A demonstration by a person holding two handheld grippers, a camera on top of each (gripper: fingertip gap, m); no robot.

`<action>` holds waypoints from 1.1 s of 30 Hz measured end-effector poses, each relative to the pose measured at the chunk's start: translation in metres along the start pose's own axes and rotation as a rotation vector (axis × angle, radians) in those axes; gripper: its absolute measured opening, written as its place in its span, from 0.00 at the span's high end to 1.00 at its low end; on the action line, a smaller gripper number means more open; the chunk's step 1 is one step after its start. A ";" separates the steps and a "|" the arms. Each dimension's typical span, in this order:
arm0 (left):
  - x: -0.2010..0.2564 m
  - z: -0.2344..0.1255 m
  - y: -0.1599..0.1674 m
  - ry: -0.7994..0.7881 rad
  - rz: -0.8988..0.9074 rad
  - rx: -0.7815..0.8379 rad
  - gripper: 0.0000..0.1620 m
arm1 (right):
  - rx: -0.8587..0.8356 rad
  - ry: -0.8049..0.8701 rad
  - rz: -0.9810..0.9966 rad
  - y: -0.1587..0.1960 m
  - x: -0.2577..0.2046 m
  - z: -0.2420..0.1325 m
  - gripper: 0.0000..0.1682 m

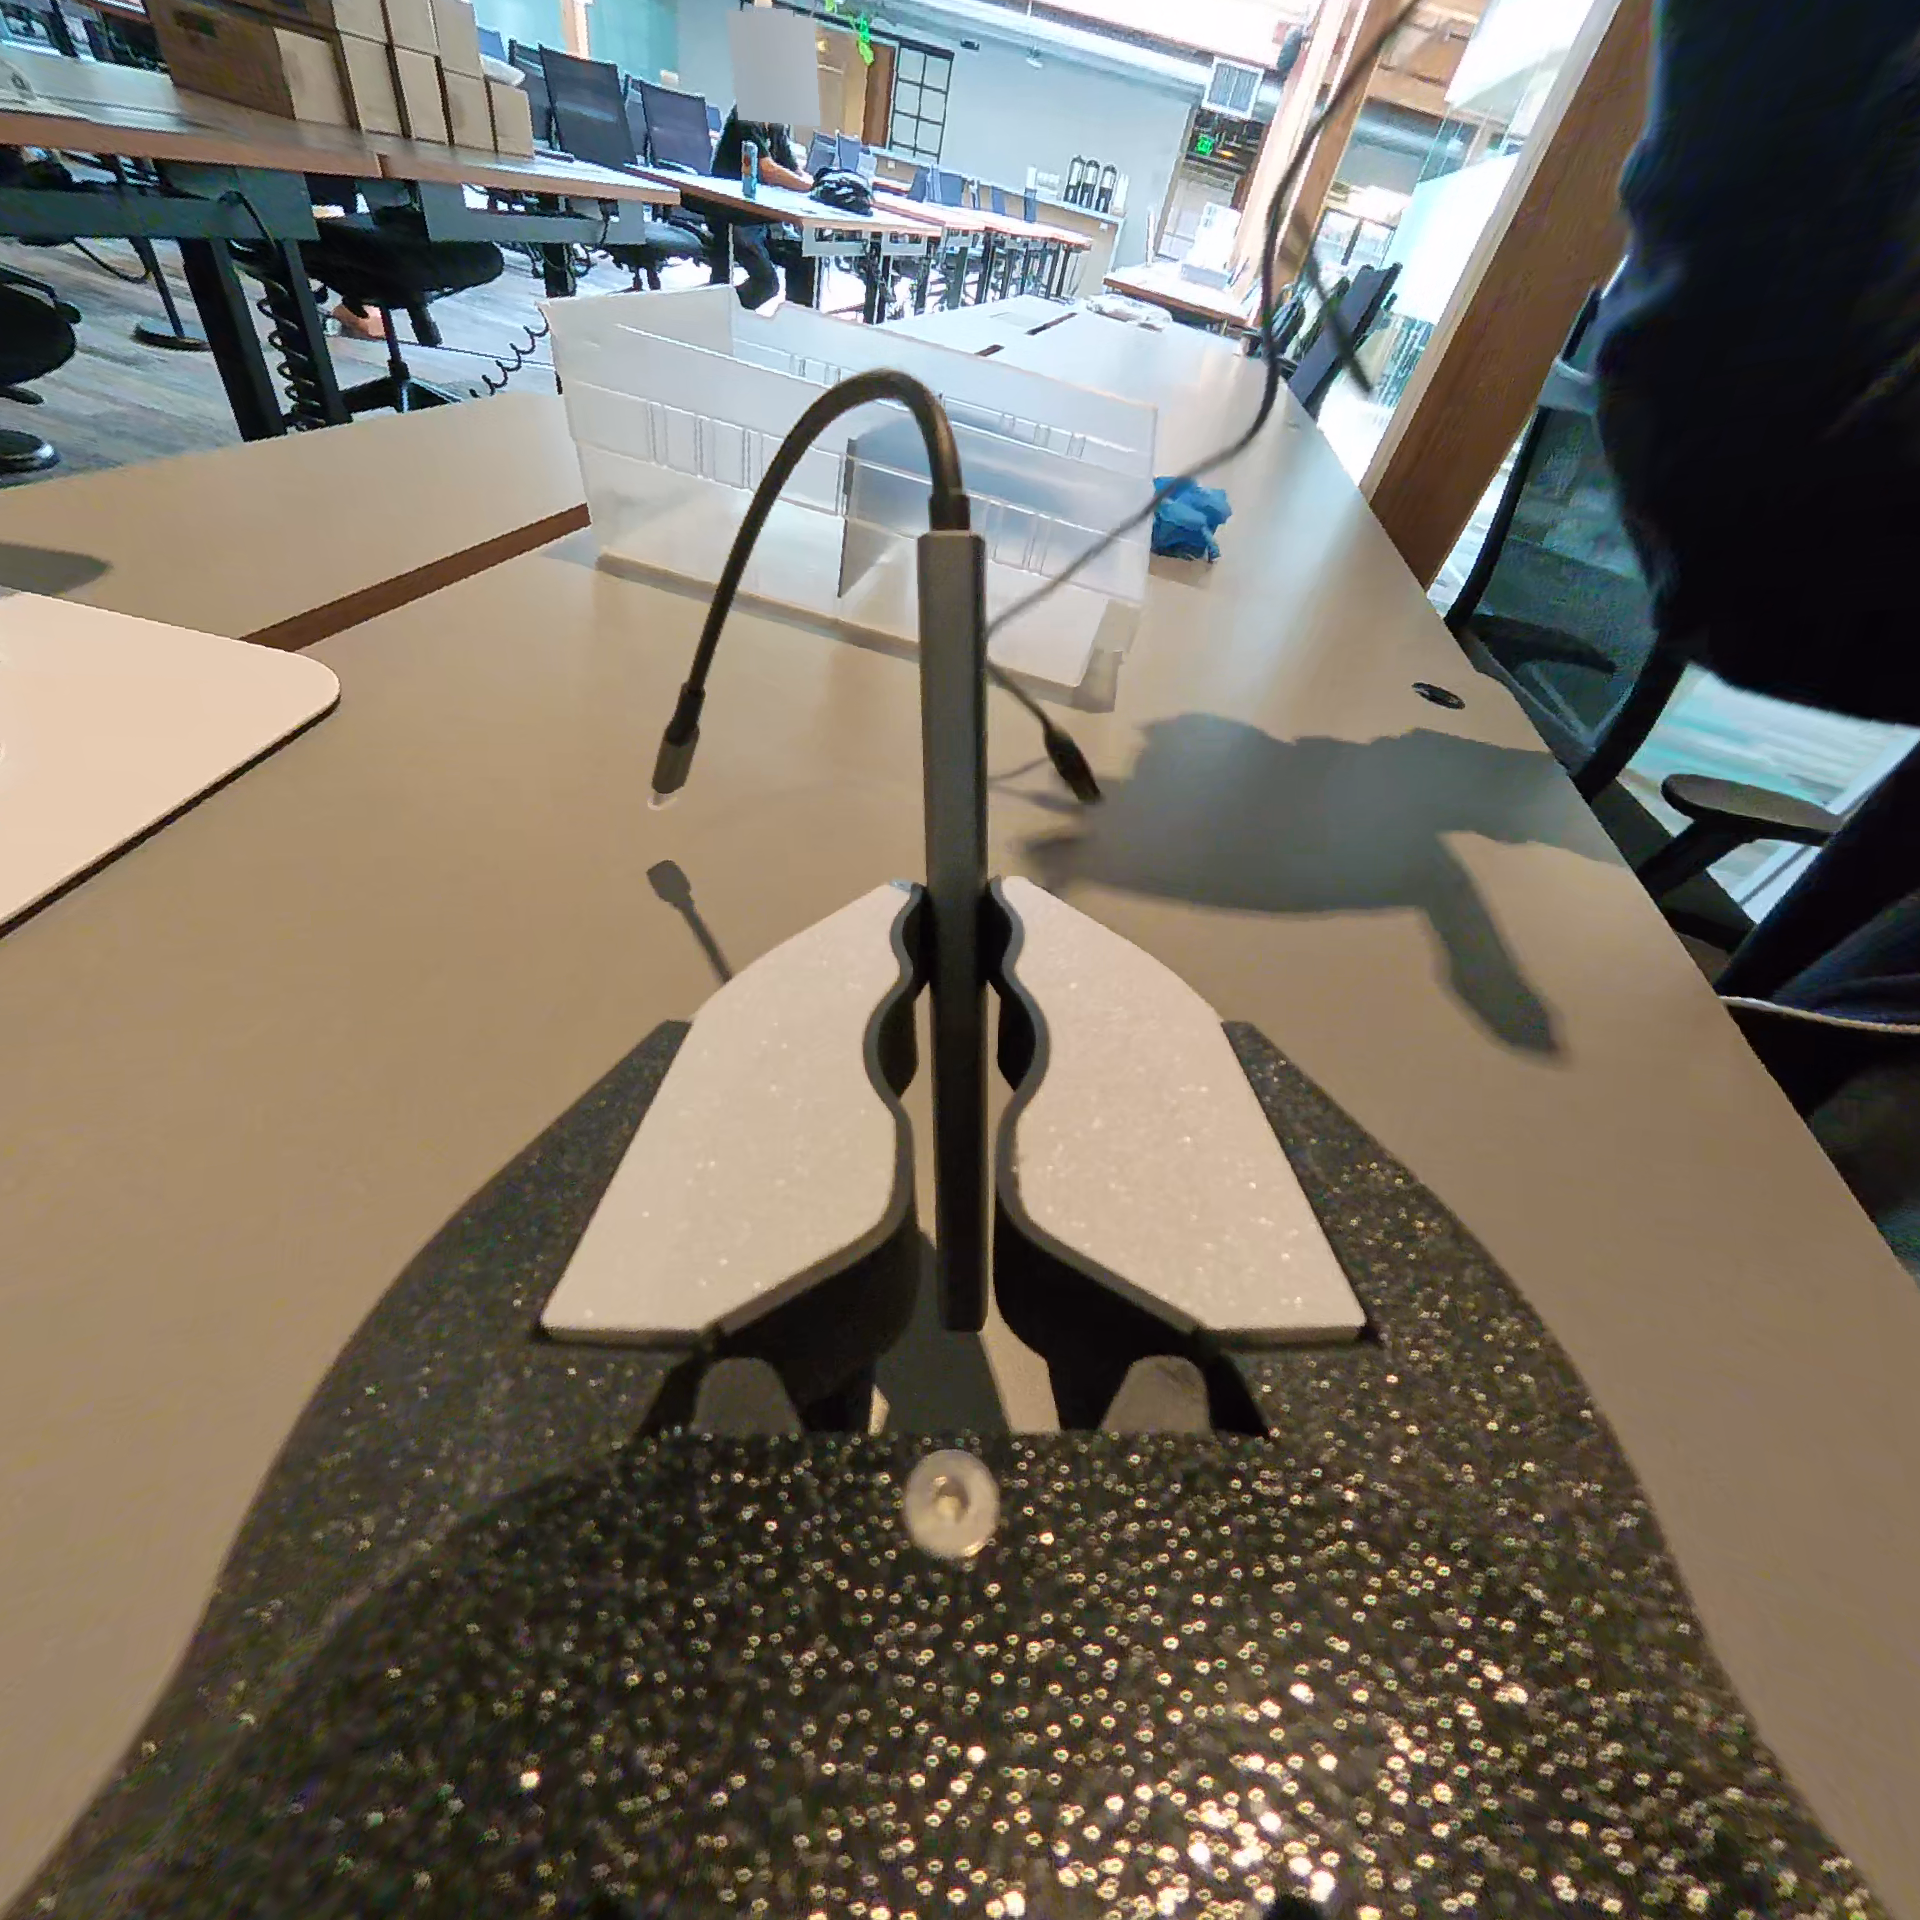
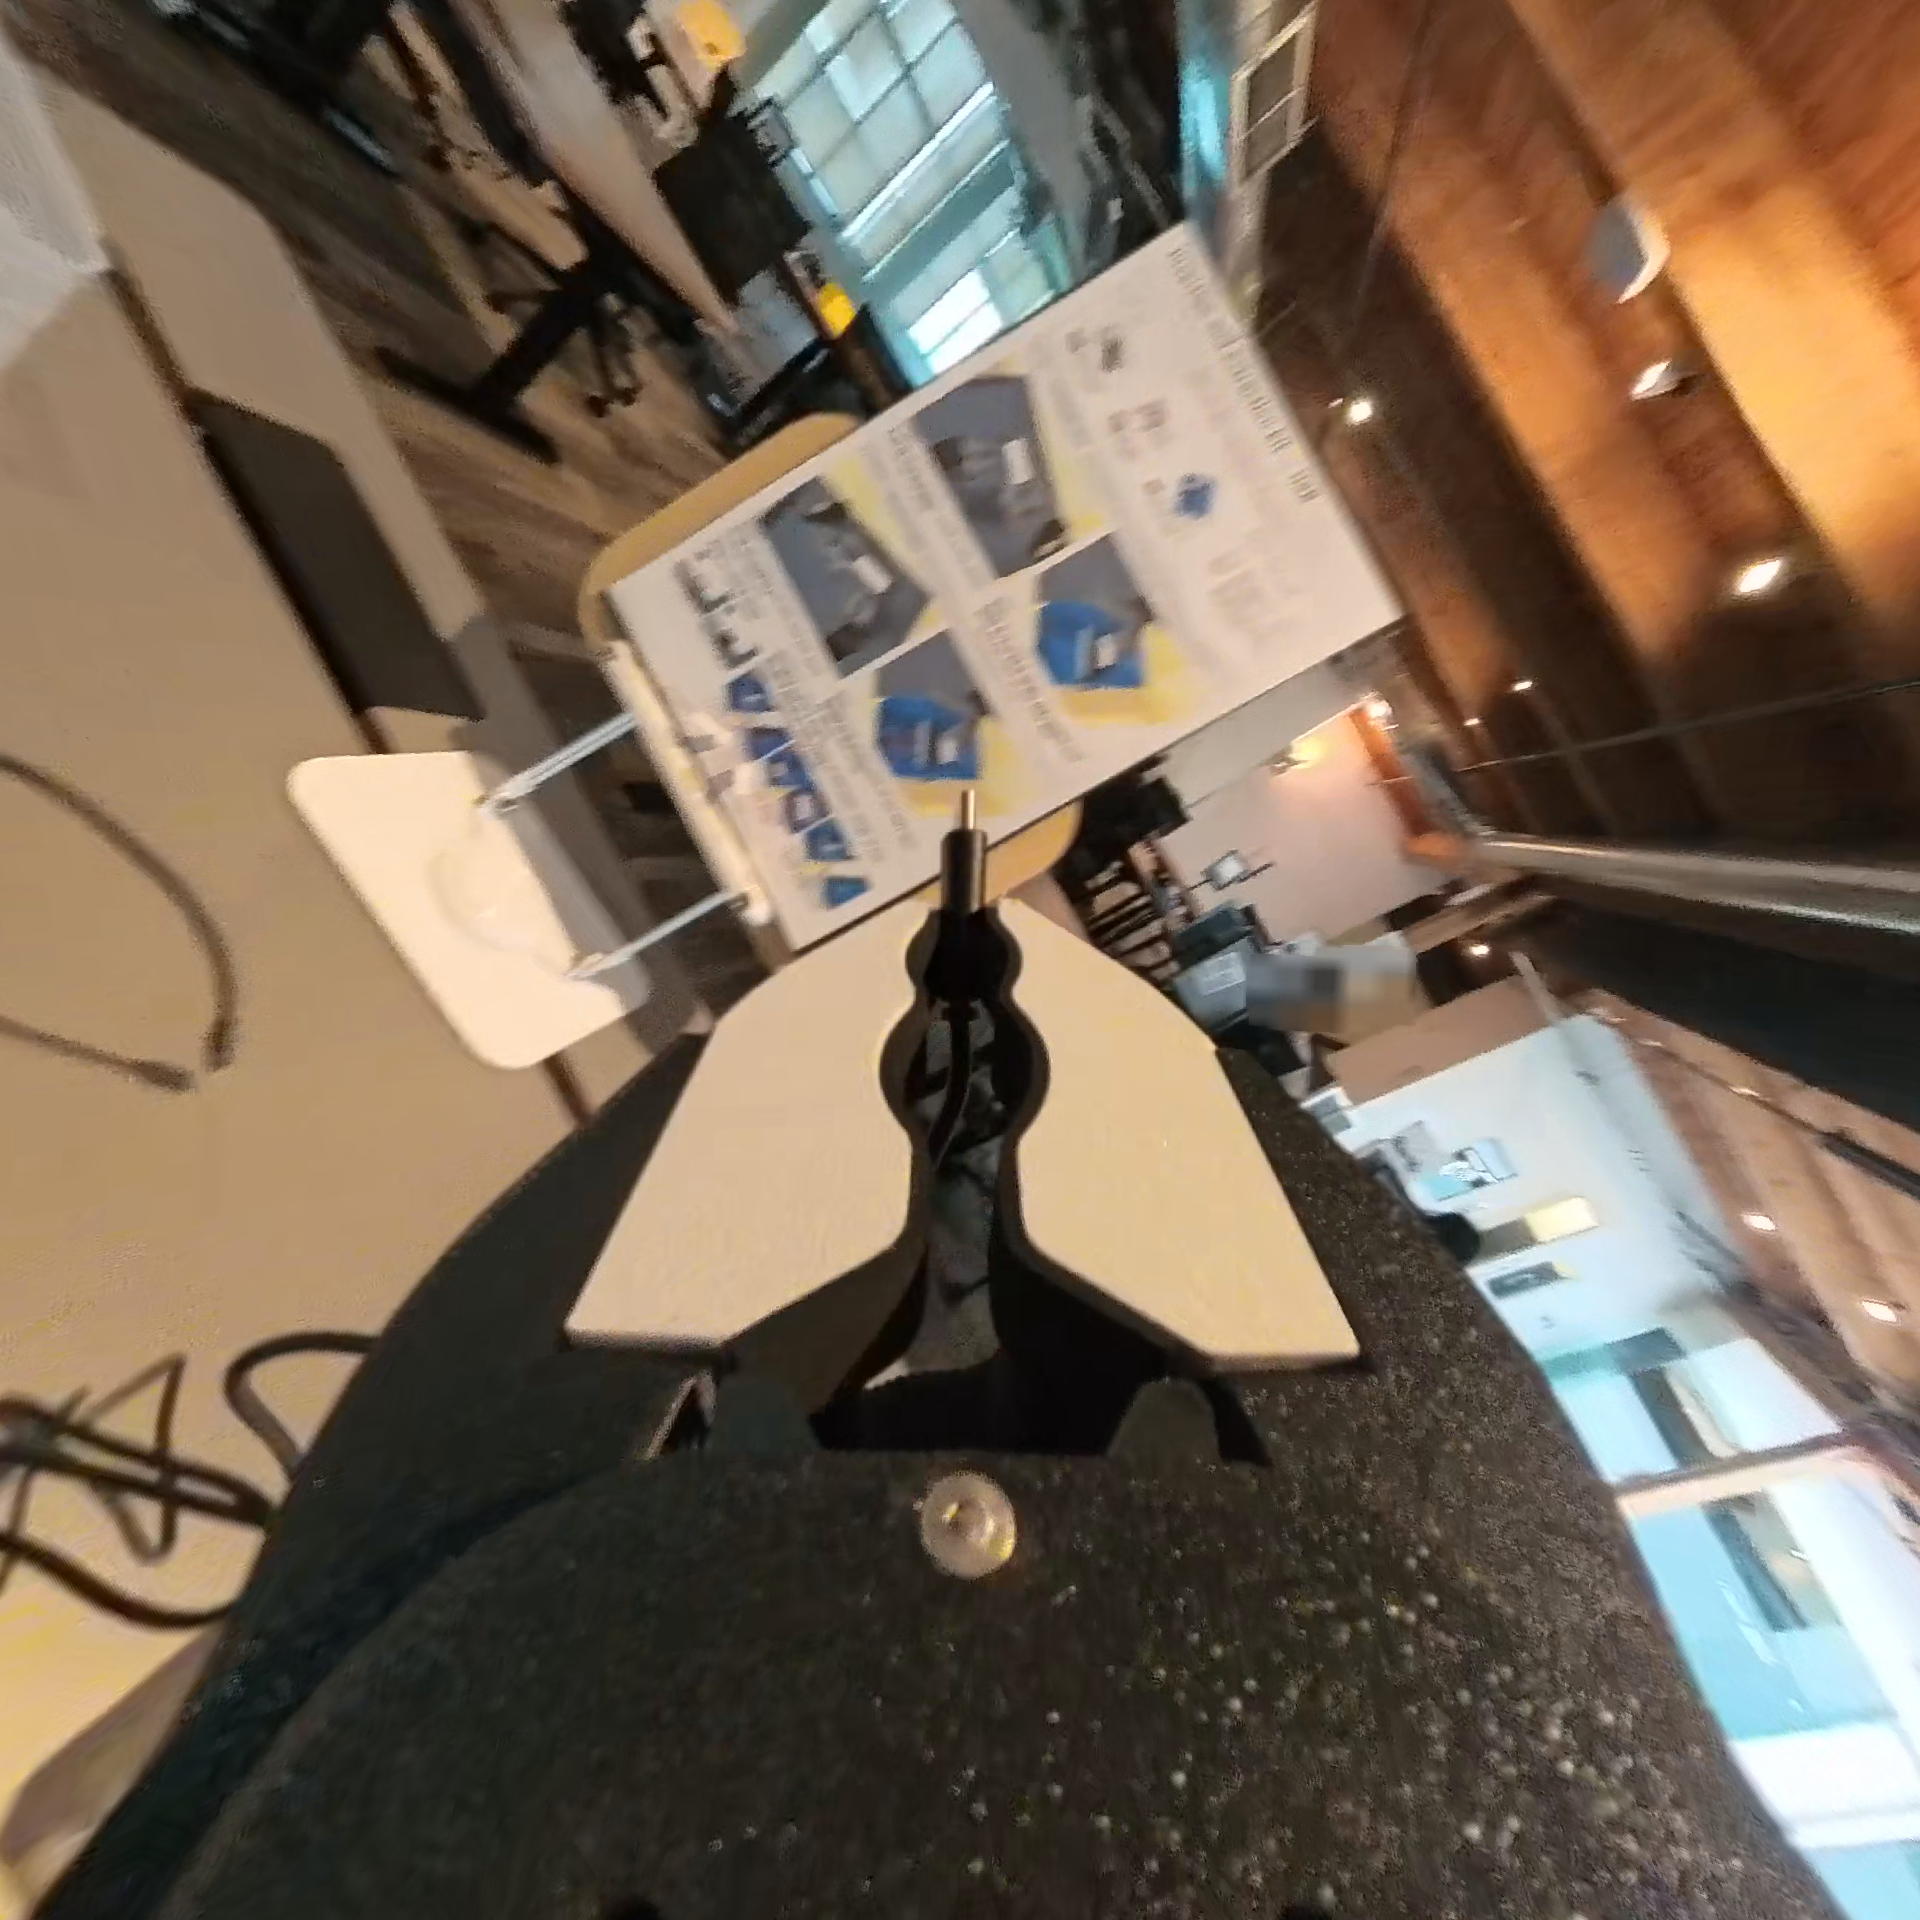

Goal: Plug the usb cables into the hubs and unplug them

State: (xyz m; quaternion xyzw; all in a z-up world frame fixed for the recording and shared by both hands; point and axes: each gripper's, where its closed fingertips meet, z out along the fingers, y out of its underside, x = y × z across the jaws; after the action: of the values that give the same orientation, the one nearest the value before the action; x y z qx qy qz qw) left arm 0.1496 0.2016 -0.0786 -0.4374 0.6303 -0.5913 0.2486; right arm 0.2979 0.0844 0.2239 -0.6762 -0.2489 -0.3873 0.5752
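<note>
My left claw is squeezed tight on one long grey hub. The hub stands on its thin edge between my two fingers and sticks out in front, up above the tan table. It has one short dark tail cable on its far end. The tail bends up and over to the left, and its plug hangs in the air, touching nothing.

My right claw is squeezed tight on one black usb cable, right at its plug. The little silver tip pokes out past my fingers. This picture is tilted and blurry.

In the left view I see one clear plastic bin on the table behind the hub, and one blue crumpled thing beside the bin. A thin black wire hangs down, and its plug end is blurry just above the table.
</note>
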 end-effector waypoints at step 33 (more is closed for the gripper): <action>0.001 0.001 0.002 -0.003 0.003 -0.018 0.94 | -0.378 0.152 -0.009 0.180 0.027 -0.018 0.96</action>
State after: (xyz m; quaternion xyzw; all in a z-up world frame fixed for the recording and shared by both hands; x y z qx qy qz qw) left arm 0.1491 0.1997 -0.0808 -0.4396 0.6358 -0.5846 0.2464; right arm 0.4501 0.0250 0.1408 -0.7398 -0.1309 -0.4796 0.4534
